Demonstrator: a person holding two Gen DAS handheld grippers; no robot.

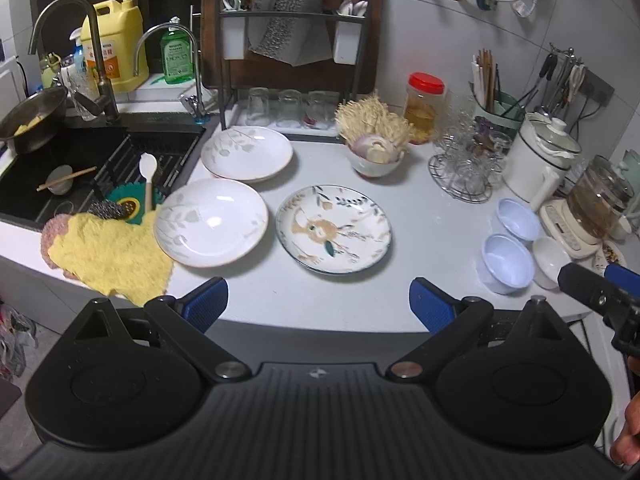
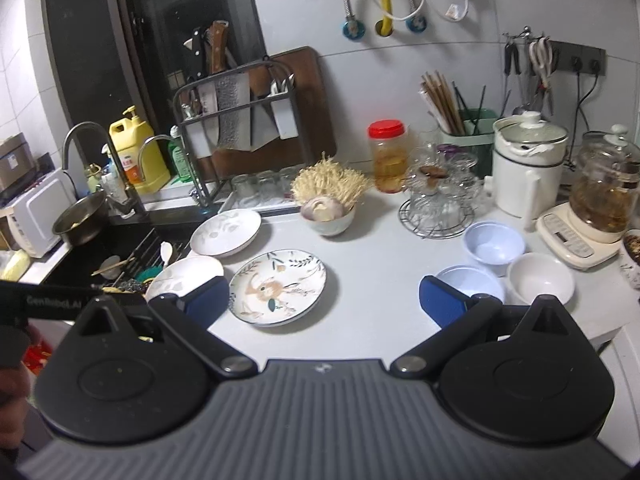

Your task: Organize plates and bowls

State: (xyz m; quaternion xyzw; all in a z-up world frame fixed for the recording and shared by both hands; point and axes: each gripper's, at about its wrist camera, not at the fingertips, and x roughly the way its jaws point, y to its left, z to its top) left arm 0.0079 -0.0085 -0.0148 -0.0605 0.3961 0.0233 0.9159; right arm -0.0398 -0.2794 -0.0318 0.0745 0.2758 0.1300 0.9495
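Currently my left gripper (image 1: pixel 318 304) and right gripper (image 2: pixel 324 302) hover with jaws spread, empty. Patterned plate (image 1: pixel 333 229) lies at twelve o'clock; its glazed rim could slip from a shallow pinch.

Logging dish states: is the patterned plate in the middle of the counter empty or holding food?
Empty. The patterned plate lies flat on the counter, its printed picture fully visible, nothing on it.

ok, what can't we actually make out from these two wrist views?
- Near white plate: right wrist view, the left tongs pad covers its right edge; fully visible in the left view.
- Near pale-blue bowl: right wrist view, front rim behind the right pad.
- Right tongs: left wrist view, cut off by the frame edge.
- Sink contents: dark, small.
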